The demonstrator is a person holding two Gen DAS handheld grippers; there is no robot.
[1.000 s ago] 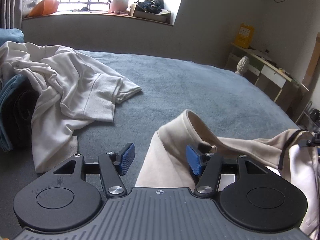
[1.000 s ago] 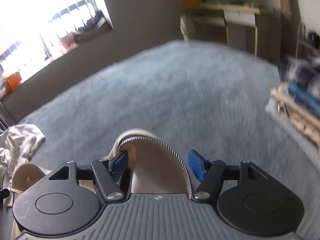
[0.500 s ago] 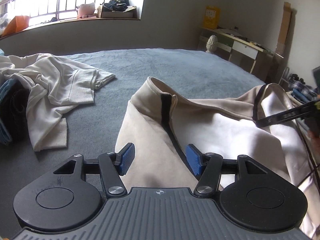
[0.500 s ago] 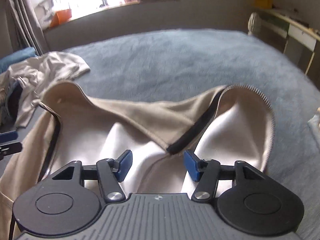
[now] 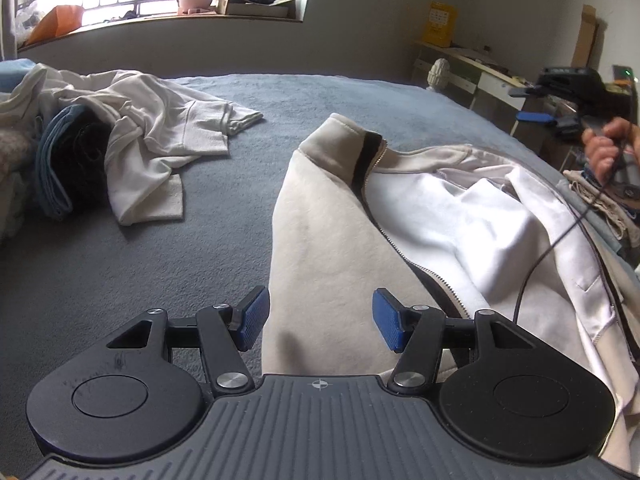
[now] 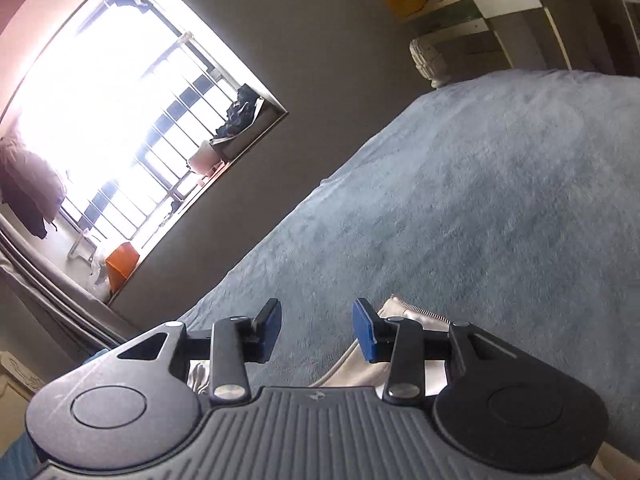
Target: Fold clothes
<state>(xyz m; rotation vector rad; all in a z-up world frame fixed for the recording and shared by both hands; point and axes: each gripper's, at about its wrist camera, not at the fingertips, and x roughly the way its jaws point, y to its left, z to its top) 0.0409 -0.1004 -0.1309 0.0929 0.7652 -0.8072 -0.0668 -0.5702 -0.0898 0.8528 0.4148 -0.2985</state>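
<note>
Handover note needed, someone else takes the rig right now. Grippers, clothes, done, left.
Left gripper: open, holding nothing, hovering over the beige zip jacket.
Right gripper: open, nothing between the pads; jaws have just been closing. Its view is tilted, only the jacket's zipper edge showing.
Jacket lies unzipped on the grey bed cover, white lining up, unfolded.
White garment lies crumpled at far left beside a dark bundle.
Done: no fold visible. Left: flatten and fold the jacket, then the white garment.

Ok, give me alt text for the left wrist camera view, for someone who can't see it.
An unzipped beige jacket with white lining lies spread on a grey-blue bed, and the open left gripper hovers over its near edge, gripping nothing. A crumpled cream garment lies far left, and the right gripper is raised at far right.
</note>
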